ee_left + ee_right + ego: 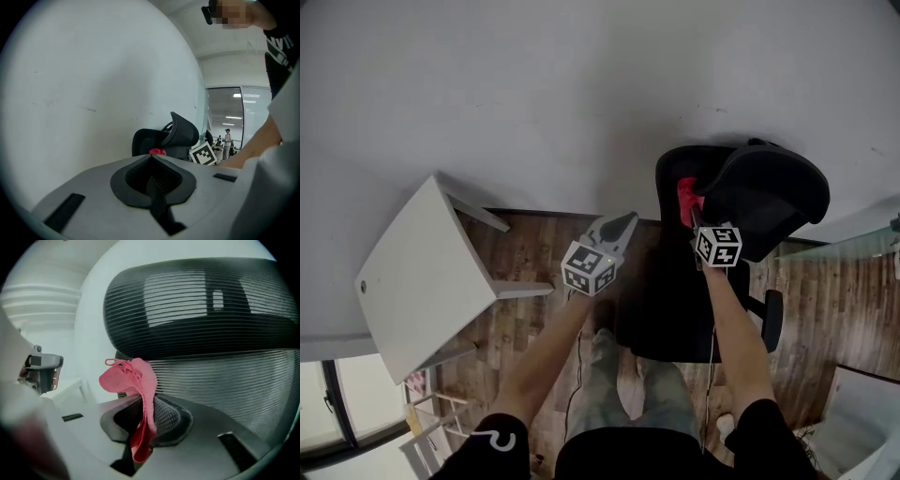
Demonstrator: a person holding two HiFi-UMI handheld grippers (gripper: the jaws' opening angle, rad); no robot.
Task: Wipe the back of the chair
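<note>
Centre right, the right hand-held gripper (694, 217) pinches a pink cloth (136, 380) that stands upright beside the wide chair back (211, 310). The left hand-held gripper (622, 225) is closed and empty.

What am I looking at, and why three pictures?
No robot: a person holds a two-jaw tool in each hand; the patterned cubes belong to those tools. One camera sits on the person's head, looking down; the others ride on each tool. The right gripper is shut on a pink cloth, close to the mesh back of a black office chair. The left gripper is shut, empty, away from the chair. A white table is at the left on a wooden floor.
</note>
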